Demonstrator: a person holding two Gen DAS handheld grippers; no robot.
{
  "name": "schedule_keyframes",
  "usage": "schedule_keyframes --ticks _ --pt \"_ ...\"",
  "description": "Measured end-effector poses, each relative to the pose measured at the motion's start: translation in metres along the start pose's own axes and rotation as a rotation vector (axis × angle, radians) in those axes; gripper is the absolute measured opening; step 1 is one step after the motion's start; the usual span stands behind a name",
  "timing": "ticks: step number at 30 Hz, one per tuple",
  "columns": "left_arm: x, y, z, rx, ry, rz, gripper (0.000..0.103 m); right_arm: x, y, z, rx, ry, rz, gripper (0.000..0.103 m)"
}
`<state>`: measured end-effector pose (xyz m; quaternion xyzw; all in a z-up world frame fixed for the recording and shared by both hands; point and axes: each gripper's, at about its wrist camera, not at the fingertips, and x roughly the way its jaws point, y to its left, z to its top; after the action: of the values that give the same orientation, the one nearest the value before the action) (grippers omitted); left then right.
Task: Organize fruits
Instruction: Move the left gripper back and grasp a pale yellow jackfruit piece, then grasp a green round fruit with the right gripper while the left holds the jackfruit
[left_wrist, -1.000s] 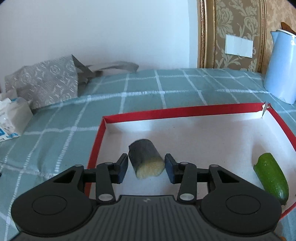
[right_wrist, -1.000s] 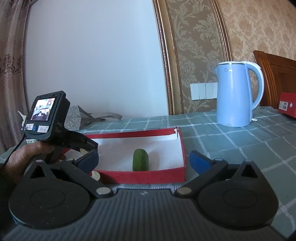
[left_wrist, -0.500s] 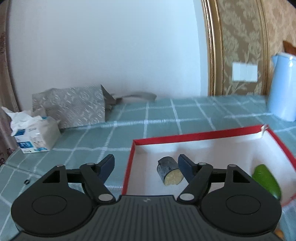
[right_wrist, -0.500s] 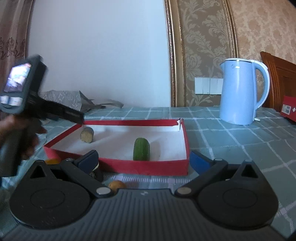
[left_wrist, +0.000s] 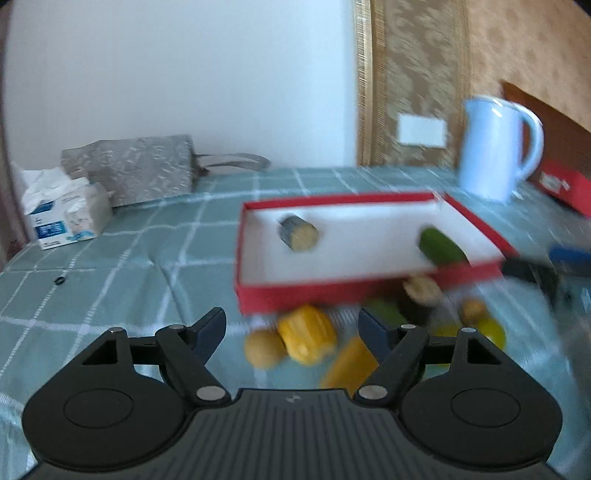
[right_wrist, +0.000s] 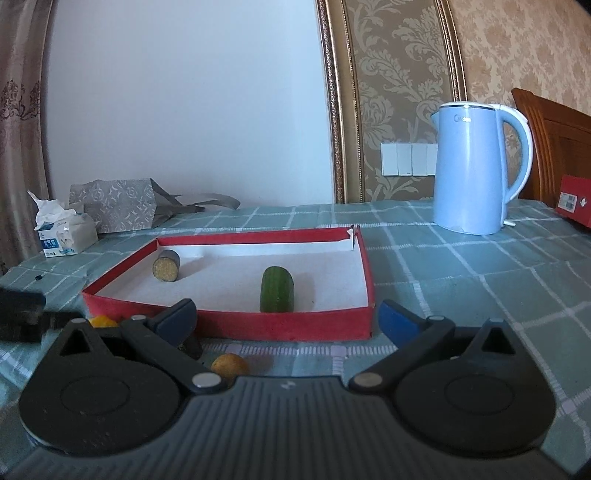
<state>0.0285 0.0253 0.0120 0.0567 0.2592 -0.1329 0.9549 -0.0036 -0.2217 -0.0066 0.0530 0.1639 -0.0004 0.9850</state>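
A red box (left_wrist: 258, 295) with a white floor lies on the checked cloth. In it are a dark cut piece with a pale yellow face (left_wrist: 298, 232) and a green cucumber piece (left_wrist: 441, 245). My left gripper (left_wrist: 291, 325) is open and holds nothing. It hovers in front of the box, over loose fruit: a yellow corn piece (left_wrist: 306, 334), a round tan fruit (left_wrist: 264, 349) and an orange piece (left_wrist: 349, 363). My right gripper (right_wrist: 288, 314) is open and empty before the box's front wall (right_wrist: 295, 328). Beyond it lie the cucumber piece (right_wrist: 277, 290) and the dark piece (right_wrist: 166, 266). A tan fruit (right_wrist: 229, 365) lies just below it.
A blue kettle (right_wrist: 476, 170) stands at the back right, beside a small red carton (right_wrist: 574, 199) and a wooden chair back. A tissue pack (right_wrist: 62, 229) and a grey patterned bag (right_wrist: 118, 206) sit at the back left. More fruit pieces (left_wrist: 421, 291) lie against the box's near right corner.
My left gripper opened off the dark cut piece, left it in the box, and drew back out over the near wall. The right gripper stayed put.
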Motion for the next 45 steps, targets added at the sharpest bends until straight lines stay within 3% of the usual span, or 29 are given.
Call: schedule_keyframes --ticks 7,10,12,19,25,32,35,39,41,45 --pt "-0.006 -0.006 -0.013 0.069 -0.029 -0.057 0.079 0.002 -0.003 -0.001 0.007 0.014 -0.020 0.103" --pt "-0.011 -0.008 -0.017 0.090 -0.032 -0.136 0.079 0.004 -0.005 0.000 0.021 0.019 -0.021 0.103" --pt "-0.009 -0.012 -0.019 0.107 -0.017 -0.176 0.079 0.004 -0.005 0.000 0.023 0.020 -0.023 0.103" --pt "0.007 -0.020 -0.027 0.165 0.062 -0.197 0.079 0.004 -0.004 0.000 0.020 0.022 -0.023 0.103" --pt "0.012 -0.019 -0.029 0.158 0.083 -0.236 0.062 0.004 -0.004 0.001 0.020 0.019 -0.021 0.103" --pt "0.014 -0.018 -0.028 0.141 0.066 -0.210 0.042 0.004 -0.004 0.001 0.020 0.025 -0.027 0.103" --pt "0.013 -0.021 -0.029 0.153 0.058 -0.198 0.041 0.005 -0.005 0.001 0.018 0.030 -0.040 0.103" --pt "0.010 -0.021 -0.029 0.129 0.055 -0.208 0.030 0.006 -0.011 0.004 0.016 0.039 -0.062 0.103" --pt "0.006 -0.023 -0.029 0.130 0.030 -0.171 0.029 0.002 -0.020 0.008 0.041 0.028 -0.079 0.103" --pt "0.001 -0.016 -0.029 0.090 0.000 -0.152 0.029 -0.008 -0.040 0.008 0.119 0.040 -0.027 0.103"
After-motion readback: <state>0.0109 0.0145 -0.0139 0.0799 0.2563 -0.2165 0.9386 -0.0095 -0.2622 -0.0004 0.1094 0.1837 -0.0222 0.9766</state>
